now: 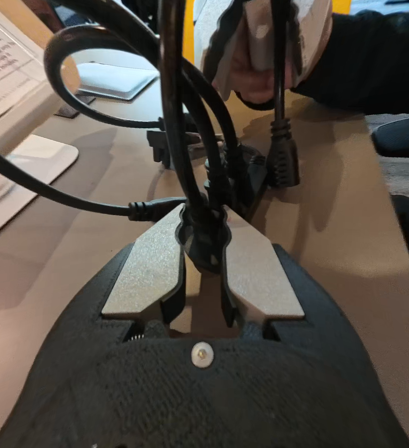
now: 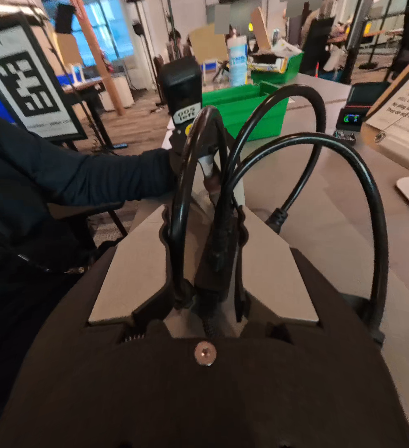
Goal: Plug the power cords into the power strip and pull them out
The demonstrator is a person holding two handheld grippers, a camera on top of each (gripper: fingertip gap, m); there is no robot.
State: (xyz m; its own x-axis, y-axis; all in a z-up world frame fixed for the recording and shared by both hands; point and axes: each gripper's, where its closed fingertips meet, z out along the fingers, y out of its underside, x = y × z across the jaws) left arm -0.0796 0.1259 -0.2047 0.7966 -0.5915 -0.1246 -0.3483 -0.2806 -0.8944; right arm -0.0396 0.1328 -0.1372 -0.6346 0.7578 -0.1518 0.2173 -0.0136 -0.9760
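Pinching black plug (image 1: pixel 204 244) between grey fingers (image 1: pixel 150 264), left gripper (image 1: pixel 203 218) sits low over tan table (image 1: pixel 77 266); cord rises from plug, up out of frame. Power strip (image 1: pixel 244 174) lies just beyond fingertips, dark, mostly hidden by cords (image 1: pixel 116 121). Another plug (image 1: pixel 283 160) hangs upright beside strip, its cord running up to far gripper. Right gripper (image 2: pixel 202 218) narrowed around dark plug body (image 2: pixel 219 254), which lies between its fingers, nearer right one; whether clamped, cannot tell. Cord loops (image 2: pixel 358 169) arch over table on right.
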